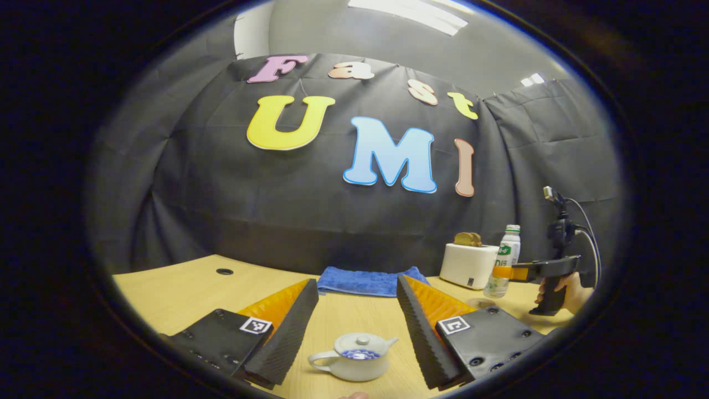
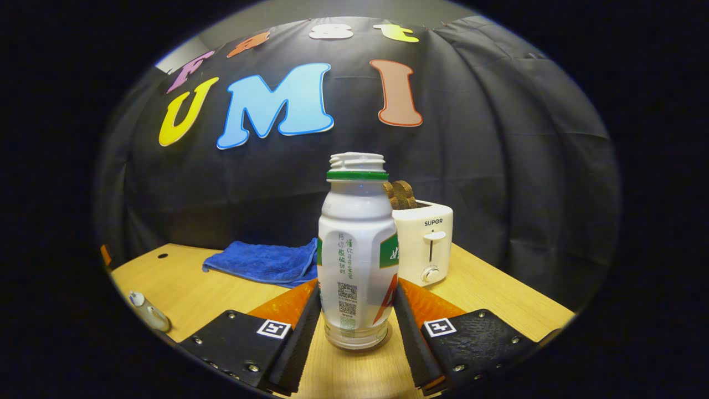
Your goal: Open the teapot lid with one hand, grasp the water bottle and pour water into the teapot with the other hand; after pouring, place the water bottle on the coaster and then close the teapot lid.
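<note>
- On the wooden table (image 2: 498, 310), largest surface present: pale grain, a small round hole near its far left, black cloth wall close behind its far edge.
- Blue towel (image 2: 266, 260): lies crumpled at the back, between the two working spots; open tabletop in front of it.
- White toaster (image 2: 426, 244): stands at the rear right with brown slices in its slots, just behind the water bottle.
- Water bottle (image 2: 357, 249): upright, uncapped, on a round coaster (image 1: 481, 303) barely visible beneath its base.
- Right gripper (image 2: 357, 316): fingers close on either side of the bottle's lower body; contact cannot be told. Seen from the left gripper view, a hand (image 1: 570, 288) holds its grip near the table's right edge.
- Left gripper (image 1: 357, 327): spread wide, holding nothing, hanging above the teapot.
- Teapot (image 1: 354, 360): small, white, lid (image 1: 361, 341) seated, near the front edge with bare wood all around.
</note>
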